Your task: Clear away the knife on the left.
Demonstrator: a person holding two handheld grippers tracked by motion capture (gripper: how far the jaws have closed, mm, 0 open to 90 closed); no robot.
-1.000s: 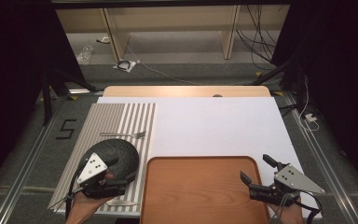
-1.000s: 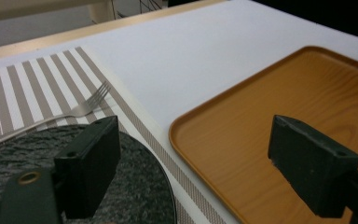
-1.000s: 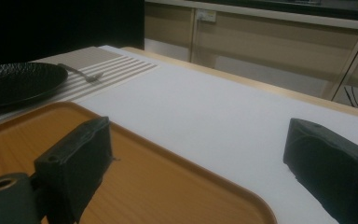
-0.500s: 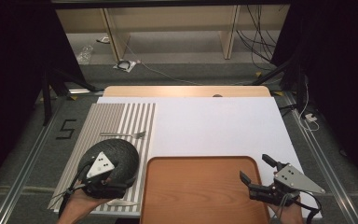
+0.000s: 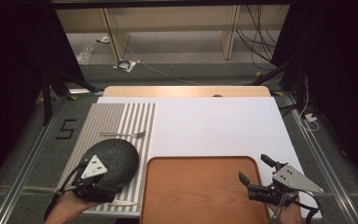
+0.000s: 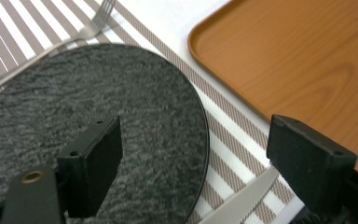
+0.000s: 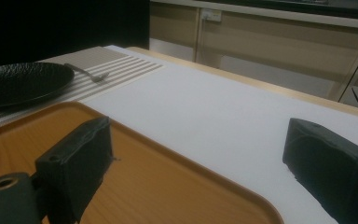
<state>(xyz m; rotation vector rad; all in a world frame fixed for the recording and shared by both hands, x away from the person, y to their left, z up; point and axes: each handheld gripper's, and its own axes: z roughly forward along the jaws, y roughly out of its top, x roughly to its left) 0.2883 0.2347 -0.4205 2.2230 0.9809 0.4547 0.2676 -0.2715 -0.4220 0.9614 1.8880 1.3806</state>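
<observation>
the round black textured stone-like plate (image 6: pixel 88 126) lies on the striped placemat (image 5: pixel 121 119); left tool (image 6: pixel 193 163) spread wide over its rim, empty. likely heavy, rigid, brittle: grip the rim. right tool (image 5: pixel 257 175) released.

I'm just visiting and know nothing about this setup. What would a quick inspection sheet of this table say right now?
Surface: white tabletop, with a grey-and-white striped placemat at its left.
Job's things: round dark textured plate on the placemat; silver metal fork beyond it; a silver knife near the plate's close edge; rectangular orange-brown wooden tray beside the placemat, nothing on it.
Clutter: nothing seen on the table.
Grippers: left gripper open over the plate's edge; right gripper open over the tray's right edge, holding nothing.
Cables: black cables hang at the back; a thin cable lies on the floor.
Surroundings: dark room, pale wooden shelving behind.
</observation>
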